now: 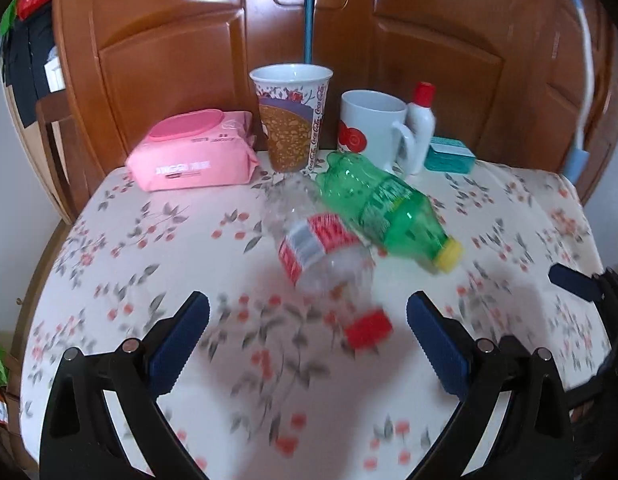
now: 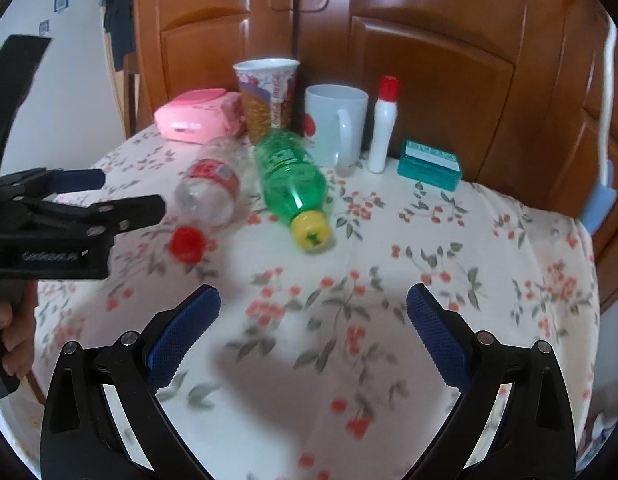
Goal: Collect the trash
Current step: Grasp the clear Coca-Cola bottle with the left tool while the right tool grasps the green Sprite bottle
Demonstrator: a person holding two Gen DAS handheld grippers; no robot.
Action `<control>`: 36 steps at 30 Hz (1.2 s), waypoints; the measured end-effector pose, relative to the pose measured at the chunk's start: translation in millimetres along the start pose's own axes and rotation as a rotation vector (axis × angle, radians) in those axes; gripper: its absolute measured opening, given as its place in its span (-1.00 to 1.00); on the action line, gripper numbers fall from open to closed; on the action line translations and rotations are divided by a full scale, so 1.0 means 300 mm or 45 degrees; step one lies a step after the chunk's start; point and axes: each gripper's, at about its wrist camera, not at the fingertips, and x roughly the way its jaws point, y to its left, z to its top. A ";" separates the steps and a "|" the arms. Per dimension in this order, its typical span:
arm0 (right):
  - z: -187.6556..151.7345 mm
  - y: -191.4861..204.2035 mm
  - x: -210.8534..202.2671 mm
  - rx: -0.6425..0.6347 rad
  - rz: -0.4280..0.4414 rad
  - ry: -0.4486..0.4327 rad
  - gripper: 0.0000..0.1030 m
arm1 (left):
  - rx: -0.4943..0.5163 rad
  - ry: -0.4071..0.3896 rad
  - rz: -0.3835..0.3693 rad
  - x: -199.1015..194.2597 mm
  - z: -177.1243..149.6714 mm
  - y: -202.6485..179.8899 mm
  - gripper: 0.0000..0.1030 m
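Both claws, left claw (image 1: 308, 312) and right claw (image 2: 313, 304), hang wide open and empty over the near table (image 1: 109, 264) edge. Mid-table lie a crushed clear plastic bottle (image 1: 321, 248) and green plastic bottle (image 1: 383, 208); approach each across its body, squeezing gently.

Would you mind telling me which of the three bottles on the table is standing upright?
The small white bottle with the red cap, beside the white mug; the clear bottle and green bottle lie on their sides.
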 end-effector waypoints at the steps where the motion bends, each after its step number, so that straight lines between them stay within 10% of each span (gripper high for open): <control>1: 0.006 -0.007 0.013 0.004 0.004 0.002 0.88 | -0.002 0.009 0.000 0.029 0.016 -0.002 0.90; 36: 0.292 0.103 0.390 -0.179 0.049 0.093 0.88 | 0.012 0.108 0.100 0.248 0.088 0.221 0.88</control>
